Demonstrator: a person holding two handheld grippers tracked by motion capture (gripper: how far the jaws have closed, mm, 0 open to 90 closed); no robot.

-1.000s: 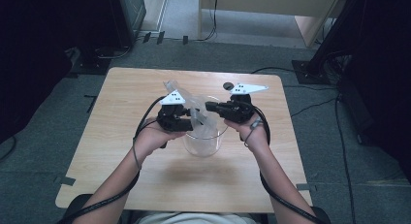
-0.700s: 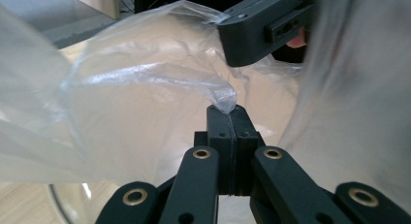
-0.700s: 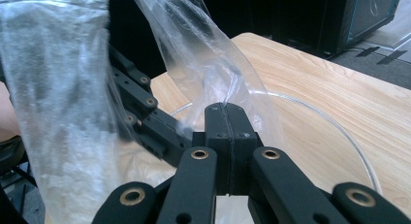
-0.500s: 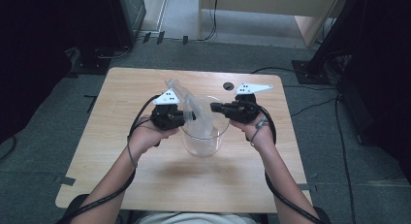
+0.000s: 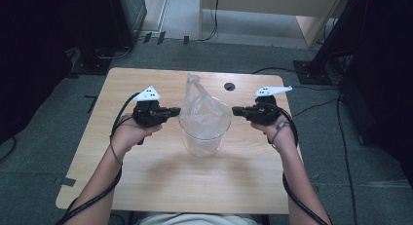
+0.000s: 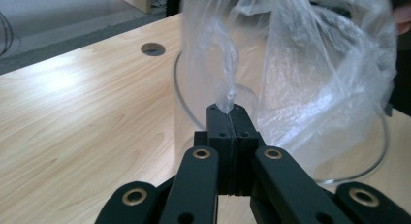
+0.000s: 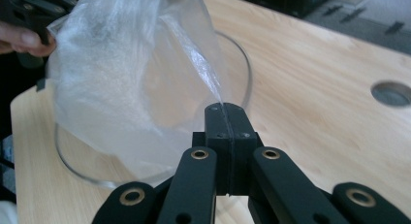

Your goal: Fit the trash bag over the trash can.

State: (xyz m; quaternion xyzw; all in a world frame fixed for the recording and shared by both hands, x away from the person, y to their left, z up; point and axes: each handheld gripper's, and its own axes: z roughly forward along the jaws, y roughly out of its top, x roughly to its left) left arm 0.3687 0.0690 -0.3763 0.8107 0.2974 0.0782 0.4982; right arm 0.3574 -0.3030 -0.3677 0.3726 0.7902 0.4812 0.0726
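High view: left gripper (image 5: 176, 110) and right gripper (image 5: 235, 110), each clamped on the plastic bag (image 5: 204, 113), stretch it open over the clear container (image 5: 203, 140).

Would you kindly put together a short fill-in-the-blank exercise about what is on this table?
1. Both grippers pinch a clear plastic ____ above the container.
2. The left gripper has its jaws ____ on the plastic.
3. The right gripper holds the plastic over a see-through, ____-rimmed container.
4. The table has a top made of light ____.

Missing words: bag; shut; round; wood
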